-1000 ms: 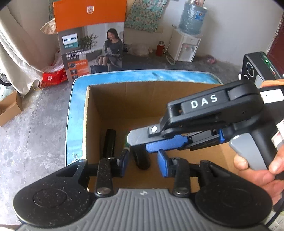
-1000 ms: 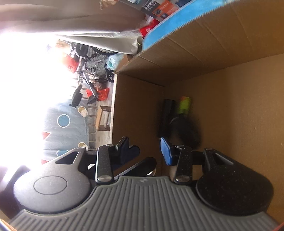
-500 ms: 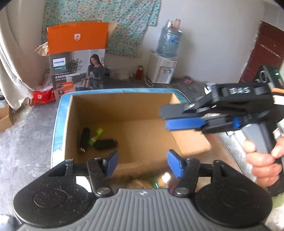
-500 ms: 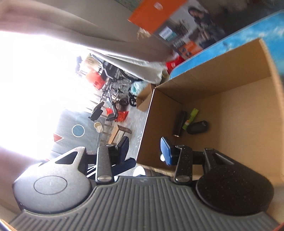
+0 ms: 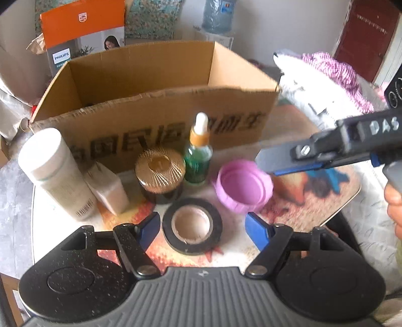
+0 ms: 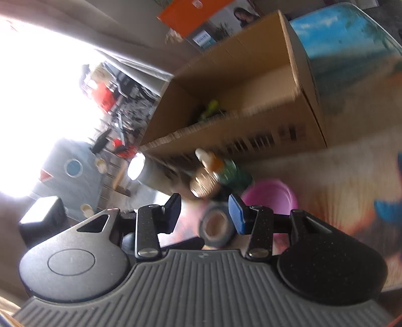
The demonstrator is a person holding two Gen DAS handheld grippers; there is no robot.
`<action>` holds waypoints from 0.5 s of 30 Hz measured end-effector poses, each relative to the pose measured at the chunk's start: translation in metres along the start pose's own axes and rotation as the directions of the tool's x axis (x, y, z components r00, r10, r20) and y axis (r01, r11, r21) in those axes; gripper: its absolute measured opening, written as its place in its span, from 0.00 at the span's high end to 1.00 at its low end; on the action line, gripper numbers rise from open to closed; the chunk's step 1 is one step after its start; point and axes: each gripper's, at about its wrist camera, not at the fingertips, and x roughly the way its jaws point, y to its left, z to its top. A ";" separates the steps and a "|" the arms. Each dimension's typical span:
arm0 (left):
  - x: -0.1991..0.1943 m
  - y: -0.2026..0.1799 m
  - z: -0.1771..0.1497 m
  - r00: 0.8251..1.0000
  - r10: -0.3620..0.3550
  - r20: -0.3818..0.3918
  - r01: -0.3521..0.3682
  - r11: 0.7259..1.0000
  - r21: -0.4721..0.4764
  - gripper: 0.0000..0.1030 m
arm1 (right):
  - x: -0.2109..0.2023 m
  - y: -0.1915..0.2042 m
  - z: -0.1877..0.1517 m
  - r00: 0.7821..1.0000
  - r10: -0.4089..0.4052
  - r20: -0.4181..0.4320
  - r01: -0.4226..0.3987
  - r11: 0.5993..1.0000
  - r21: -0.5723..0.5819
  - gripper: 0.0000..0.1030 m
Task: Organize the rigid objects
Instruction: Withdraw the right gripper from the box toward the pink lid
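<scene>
An open cardboard box (image 5: 160, 118) stands at the back of the table, with a yellow-green item (image 6: 212, 108) showing inside it. In front of it stand a white bottle (image 5: 55, 171), a small white carton (image 5: 108, 188), a gold-topped jar (image 5: 159, 173), a green dropper bottle (image 5: 198, 156) and a pink lid (image 5: 242, 186). A black tape roll (image 5: 192, 225) lies flat between the jaws of my left gripper (image 5: 203, 231), which are opening and do not touch it. My right gripper (image 6: 204, 211) is open and empty, hovering by the pink lid (image 6: 268, 193).
An orange Philips carton (image 5: 83, 32) leans behind the box, by a water bottle (image 5: 216, 12). Pink and white cloth (image 5: 326, 75) lies at the right. The patterned mat (image 5: 314, 201) ends at a rounded edge on the right. A hand (image 5: 394, 201) holds the right gripper.
Both grippers have come back out of the box to its near side. The left jaws have widened and now straddle the tape roll. The right gripper's gap looks the same.
</scene>
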 end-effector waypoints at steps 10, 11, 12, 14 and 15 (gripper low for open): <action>0.022 -0.034 0.001 0.998 -0.049 0.038 0.043 0.988 0.148 0.26 | 0.022 -0.006 -0.018 0.974 -0.218 0.052 0.222 0.971 -0.087 0.59; 0.026 -0.039 0.003 0.999 -0.034 0.032 0.028 0.986 0.166 0.26 | 0.023 -0.006 -0.016 0.970 -0.238 0.057 0.243 0.965 -0.103 0.59; 0.031 -0.043 0.005 0.999 -0.015 0.028 0.009 0.983 0.182 0.27 | 0.025 -0.007 -0.012 0.964 -0.258 0.058 0.264 0.958 -0.116 0.59; 0.034 -0.047 0.005 0.999 -0.009 0.041 0.001 0.981 0.195 0.27 | 0.029 -0.011 -0.007 0.957 -0.287 0.046 0.290 0.948 -0.129 0.59; 0.035 -0.047 0.006 0.999 -0.020 0.037 0.013 0.981 0.191 0.27 | 0.032 -0.013 -0.006 0.956 -0.291 0.039 0.294 0.947 -0.134 0.59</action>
